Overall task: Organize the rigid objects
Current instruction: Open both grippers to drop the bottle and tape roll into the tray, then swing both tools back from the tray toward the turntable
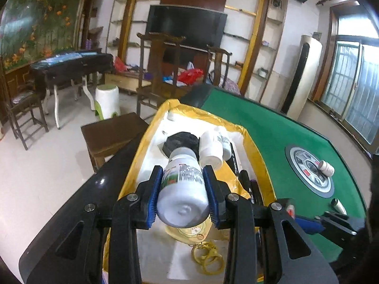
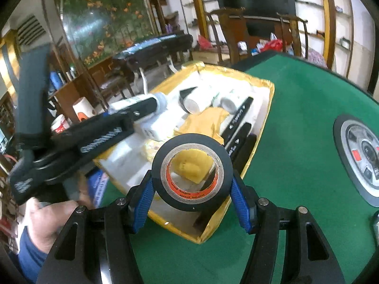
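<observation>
My left gripper [image 1: 182, 177] is shut on a white plastic bottle [image 1: 182, 189] with a printed label, held lying over the yellow box [image 1: 258, 151]. In the box lie a black tape roll [image 1: 182, 140], two white bottles [image 1: 210, 149] and black flat items. My right gripper [image 2: 191, 187] is shut on a black tape roll [image 2: 191, 172] with an orange inner core, held above the near end of the yellow box [image 2: 267, 90]. The left gripper [image 2: 142, 111] with its bottle also shows in the right wrist view, over the box's left side.
The box sits on a green felt table [image 1: 272, 127] with a round centre console [image 1: 308, 170]. A small white bottle [image 1: 327, 166] lies on the console and another small item [image 1: 338, 206] lies near the table's edge. Wooden chairs [image 1: 161, 71] stand beyond the table.
</observation>
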A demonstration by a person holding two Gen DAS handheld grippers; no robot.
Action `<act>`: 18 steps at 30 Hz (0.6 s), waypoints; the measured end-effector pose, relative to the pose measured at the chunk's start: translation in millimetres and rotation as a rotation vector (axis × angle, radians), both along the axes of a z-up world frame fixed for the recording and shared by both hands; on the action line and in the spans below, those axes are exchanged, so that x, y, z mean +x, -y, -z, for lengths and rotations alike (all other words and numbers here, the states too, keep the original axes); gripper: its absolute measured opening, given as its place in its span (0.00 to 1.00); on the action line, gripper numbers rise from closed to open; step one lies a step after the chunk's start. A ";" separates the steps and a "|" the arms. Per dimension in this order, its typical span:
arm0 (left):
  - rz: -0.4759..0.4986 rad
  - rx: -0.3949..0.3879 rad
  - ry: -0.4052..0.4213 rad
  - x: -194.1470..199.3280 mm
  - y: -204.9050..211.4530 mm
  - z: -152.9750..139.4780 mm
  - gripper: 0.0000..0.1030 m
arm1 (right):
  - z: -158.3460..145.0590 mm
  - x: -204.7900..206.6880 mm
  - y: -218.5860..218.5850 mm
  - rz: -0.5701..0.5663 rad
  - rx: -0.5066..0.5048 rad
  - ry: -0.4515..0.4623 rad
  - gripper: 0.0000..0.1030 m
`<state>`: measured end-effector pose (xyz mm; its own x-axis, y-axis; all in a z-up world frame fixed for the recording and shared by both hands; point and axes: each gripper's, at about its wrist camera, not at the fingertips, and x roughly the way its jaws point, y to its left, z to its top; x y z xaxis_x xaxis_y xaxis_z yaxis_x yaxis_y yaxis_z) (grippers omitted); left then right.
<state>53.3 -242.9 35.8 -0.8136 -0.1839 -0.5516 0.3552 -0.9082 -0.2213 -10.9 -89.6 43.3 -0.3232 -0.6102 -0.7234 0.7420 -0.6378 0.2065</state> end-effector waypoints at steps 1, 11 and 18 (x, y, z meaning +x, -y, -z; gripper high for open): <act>0.007 0.021 0.010 -1.8 1.8 2.3 0.31 | 2.5 -4.1 2.1 0.001 -0.008 0.015 0.55; 0.039 0.085 0.010 -1.0 10.5 4.8 0.64 | 6.1 -7.1 15.1 -0.001 0.003 0.016 0.66; 0.046 0.081 -0.009 1.8 10.0 -4.2 0.66 | -14.4 3.1 -7.7 0.001 -0.058 -0.029 0.70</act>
<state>55.1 -253.0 40.0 -0.8250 -0.1011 -0.5561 0.3115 -0.9023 -0.2980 -7.7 -81.9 57.7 -0.3444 -0.6500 -0.6774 0.7474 -0.6265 0.2212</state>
